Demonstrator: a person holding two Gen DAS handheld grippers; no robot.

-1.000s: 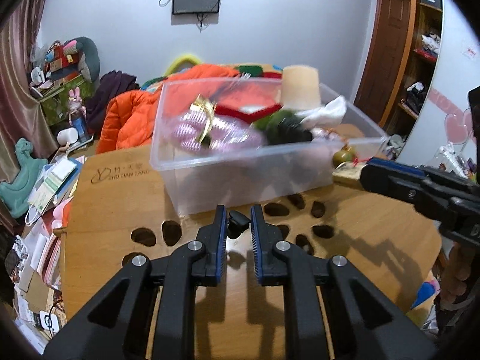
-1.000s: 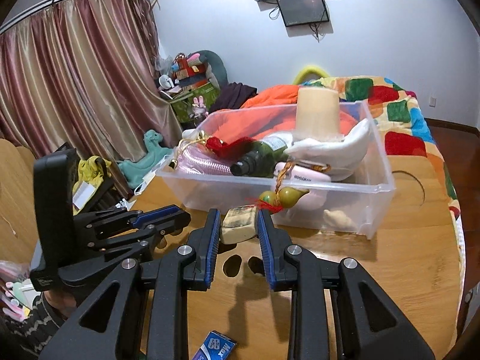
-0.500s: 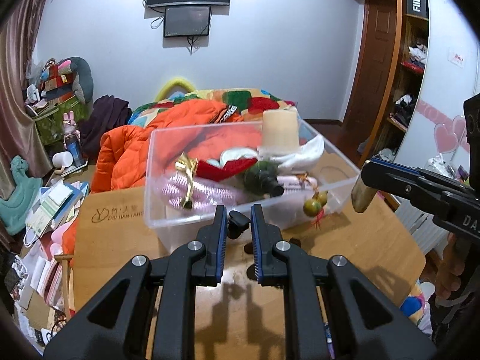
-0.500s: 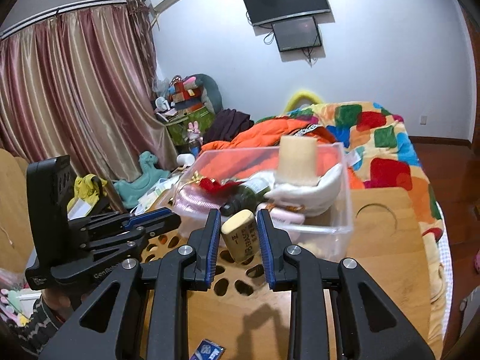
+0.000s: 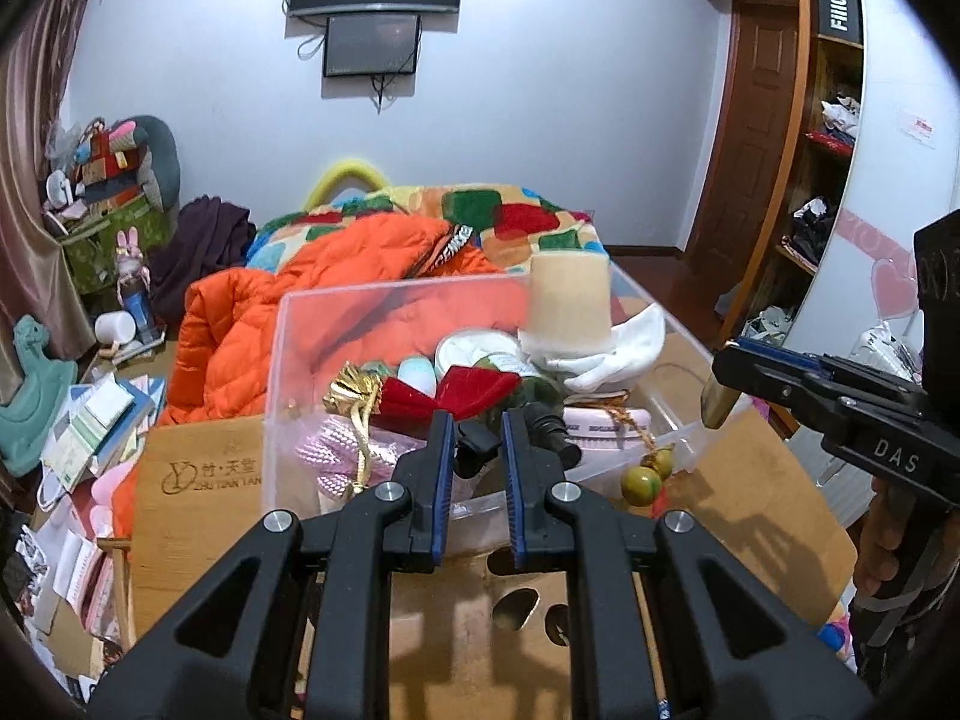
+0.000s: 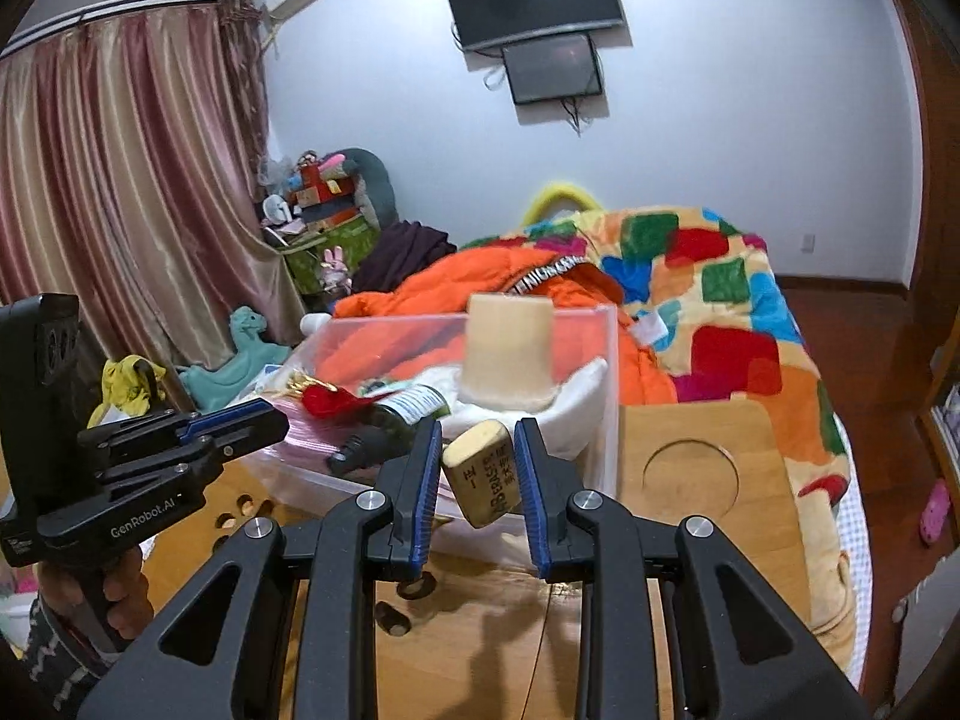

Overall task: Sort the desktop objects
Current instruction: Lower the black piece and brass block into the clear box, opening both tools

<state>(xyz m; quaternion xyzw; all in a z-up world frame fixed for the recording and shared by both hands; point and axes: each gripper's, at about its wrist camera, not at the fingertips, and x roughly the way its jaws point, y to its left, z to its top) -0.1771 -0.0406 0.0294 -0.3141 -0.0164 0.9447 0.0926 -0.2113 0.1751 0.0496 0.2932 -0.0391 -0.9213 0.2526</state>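
Note:
My left gripper [image 5: 474, 459] is shut on a small black clip [image 5: 476, 455] and holds it above the near wall of the clear plastic bin [image 5: 273, 396]. My right gripper [image 6: 474, 468] is shut on a tan wooden block with red characters [image 6: 483, 480], held above the bin's near right side [image 6: 612, 396]; the block's tip also shows in the left wrist view [image 5: 717, 402]. The bin holds a beige cup [image 5: 570, 306], a white cloth [image 5: 624, 348], a dark green bottle [image 6: 384, 420], a red bow and a pink item. Two green gourds [image 5: 645, 477] hang over its front.
The bin stands on a wooden table with cut-out holes [image 5: 528, 603] and a round recess [image 6: 690, 477]. An orange jacket [image 5: 240, 324] and a patchwork blanket [image 6: 720, 300] lie behind. Books and papers [image 5: 84, 426] clutter the floor at left.
Both grippers have risen and moved towards the bin. The right gripper lifted the wooden block off the table; the gourds now hang at the bin's front. The left still holds the clip.

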